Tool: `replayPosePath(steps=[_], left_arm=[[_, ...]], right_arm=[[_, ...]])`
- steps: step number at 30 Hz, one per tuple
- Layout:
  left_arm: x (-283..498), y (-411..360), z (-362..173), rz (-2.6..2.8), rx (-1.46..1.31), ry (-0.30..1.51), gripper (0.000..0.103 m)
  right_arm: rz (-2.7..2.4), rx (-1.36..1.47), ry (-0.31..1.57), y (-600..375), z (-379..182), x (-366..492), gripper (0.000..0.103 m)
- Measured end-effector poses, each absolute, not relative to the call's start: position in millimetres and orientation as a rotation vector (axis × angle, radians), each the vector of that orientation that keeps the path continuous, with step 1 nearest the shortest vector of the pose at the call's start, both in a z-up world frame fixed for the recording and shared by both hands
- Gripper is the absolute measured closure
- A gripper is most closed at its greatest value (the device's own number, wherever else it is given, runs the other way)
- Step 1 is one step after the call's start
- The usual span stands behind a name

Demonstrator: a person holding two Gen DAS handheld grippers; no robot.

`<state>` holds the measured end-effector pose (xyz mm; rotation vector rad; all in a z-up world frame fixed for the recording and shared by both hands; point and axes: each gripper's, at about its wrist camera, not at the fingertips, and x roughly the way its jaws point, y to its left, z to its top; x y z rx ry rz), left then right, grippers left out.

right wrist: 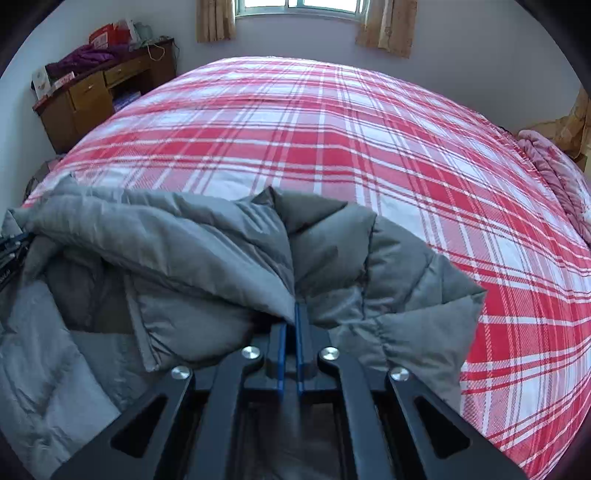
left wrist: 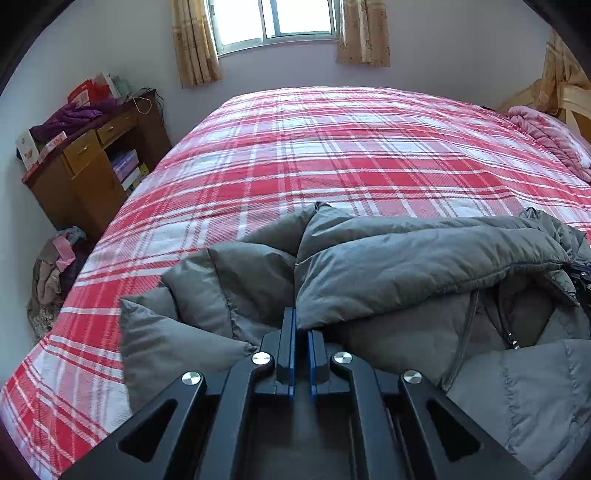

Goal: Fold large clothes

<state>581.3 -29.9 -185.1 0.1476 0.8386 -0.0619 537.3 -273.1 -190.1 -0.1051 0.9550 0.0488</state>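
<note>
A grey quilted puffer jacket (left wrist: 388,266) lies bunched on the near part of a bed with a red and white plaid cover (left wrist: 332,147). My left gripper (left wrist: 301,321) is shut on a fold of the jacket near its left side and lifts it a little. In the right wrist view the same jacket (right wrist: 184,251) fills the lower left. My right gripper (right wrist: 291,317) is shut on a fold at the jacket's right side. The right gripper's tip (left wrist: 581,277) shows at the right edge of the left wrist view, and the left one (right wrist: 11,247) at the left edge of the right wrist view.
A wooden desk (left wrist: 85,166) with purple clothes and boxes stands left of the bed. A heap of clothes (left wrist: 55,273) lies on the floor by it. A pink blanket (left wrist: 546,133) is at the bed's far right. A curtained window (left wrist: 277,22) is behind.
</note>
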Motion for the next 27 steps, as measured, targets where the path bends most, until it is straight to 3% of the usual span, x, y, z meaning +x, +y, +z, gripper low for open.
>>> replayPosePath(steps=[3,4,5,7,8,16,21,27], left_arm=[[570.8,-28.4,-166.5,-0.065,0.163,0.813,0.095],[566.2,-27.5,-160.5,-0.068,0.167,0.805,0.082],[560.3,-26.2,-152.0,-0.057,0.186,0.787,0.071],[547.8,-19.7,-133.2,-0.01,0.209,0.712,0.018],[540.8,-14.7,-121.3,0.003,0.204,0.66,0.015],[566.7,-23.9,-74.6,-0.025,0.103,0.594,0.014],[602.5,-51.4,-107.5,0.0,0.049,0.696,0.015],[612.1,-58.6,-169.2,0.046,0.075,0.803,0.014]], right_arm=[[0.053,-0.103,0.946,-275.9,-185.4,534.6,0.098],[0.066,-0.092,0.953,-278.4,-182.6,534.3,0.098],[0.07,-0.09,0.947,-279.9,-180.0,532.2,0.087],[0.062,-0.108,0.926,-284.6,-171.7,526.3,0.068],[0.067,-0.11,0.924,-286.6,-169.5,524.5,0.064],[0.031,-0.022,0.85,-310.1,-125.6,510.3,0.062],[0.048,0.037,0.784,-283.2,-109.9,531.7,0.061],[0.104,0.04,0.792,-246.6,-139.5,558.3,0.061]])
